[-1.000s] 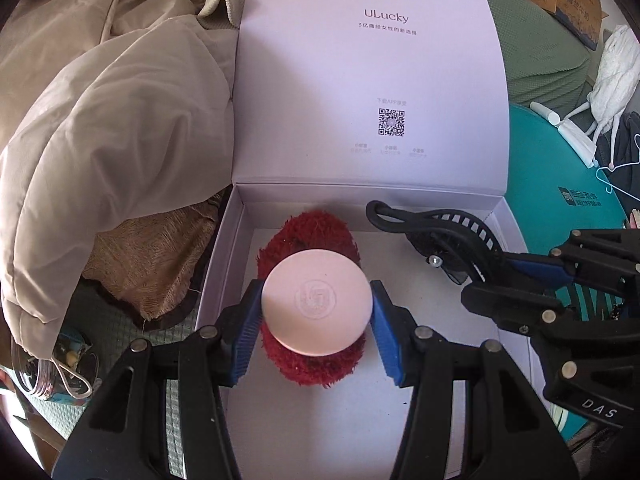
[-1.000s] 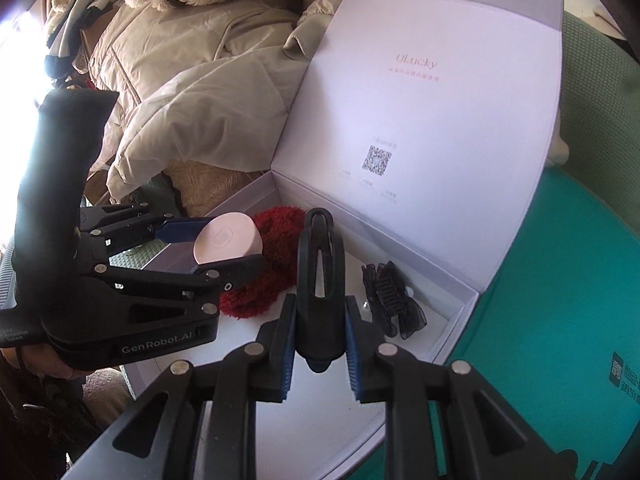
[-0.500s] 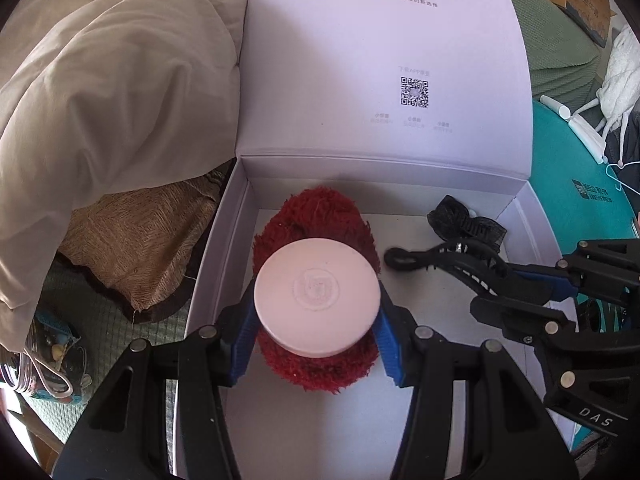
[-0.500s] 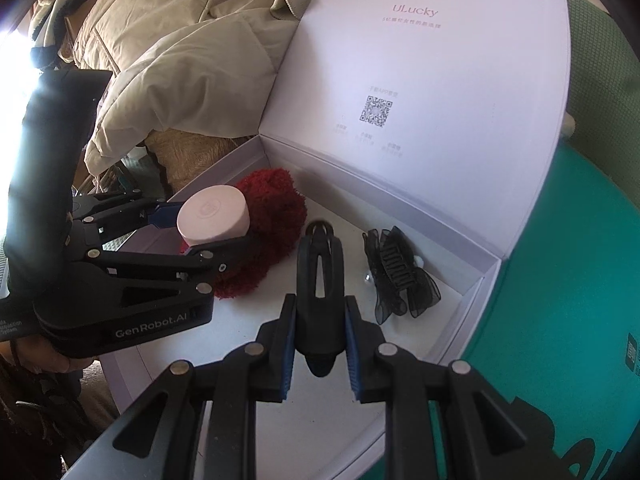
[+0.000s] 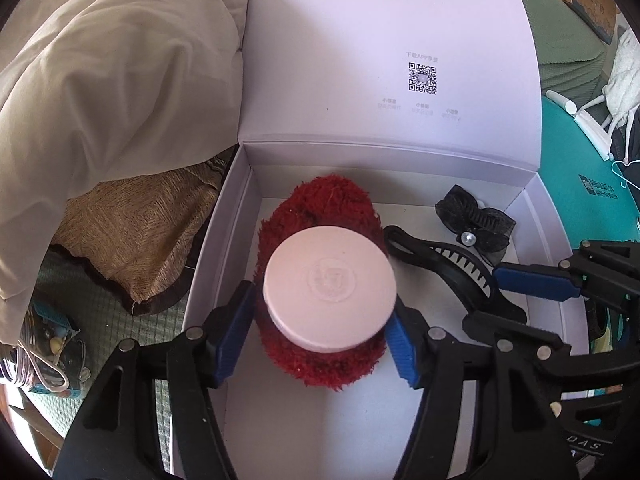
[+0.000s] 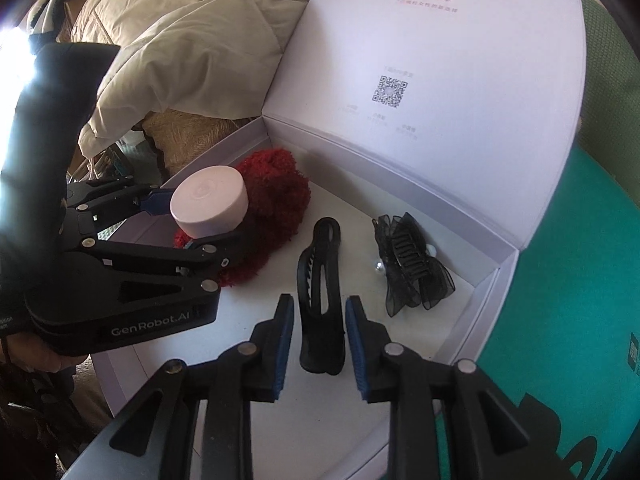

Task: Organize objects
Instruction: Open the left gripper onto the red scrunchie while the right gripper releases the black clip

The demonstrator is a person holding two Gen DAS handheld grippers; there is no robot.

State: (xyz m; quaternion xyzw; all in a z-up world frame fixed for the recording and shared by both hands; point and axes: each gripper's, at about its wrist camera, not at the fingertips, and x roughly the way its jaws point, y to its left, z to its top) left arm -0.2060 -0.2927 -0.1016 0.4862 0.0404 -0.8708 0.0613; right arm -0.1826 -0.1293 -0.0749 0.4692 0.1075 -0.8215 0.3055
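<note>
My left gripper (image 5: 320, 332) is shut on a round pink case (image 5: 330, 292), held over a red fluffy scrunchie (image 5: 320, 208) inside the open white box (image 5: 236, 208). The case (image 6: 210, 202) and scrunchie (image 6: 276, 196) also show in the right wrist view. My right gripper (image 6: 320, 344) is open, its pads on either side of a long black hair clip (image 6: 322, 292) that lies on the box floor. The clip (image 5: 444, 264) also shows in the left wrist view. A black bow claw clip (image 6: 412, 260) lies at the box's far right.
The box lid (image 5: 392, 48) stands upright at the back. A beige coat (image 5: 100, 80) and a tan cushion (image 5: 132, 236) lie left of the box. A teal surface (image 6: 568, 280) is on the right.
My right gripper has opened and let go of the long black clip, which now lies on the box floor. My left gripper, holding the pink case, has lowered closer over the scrunchie.
</note>
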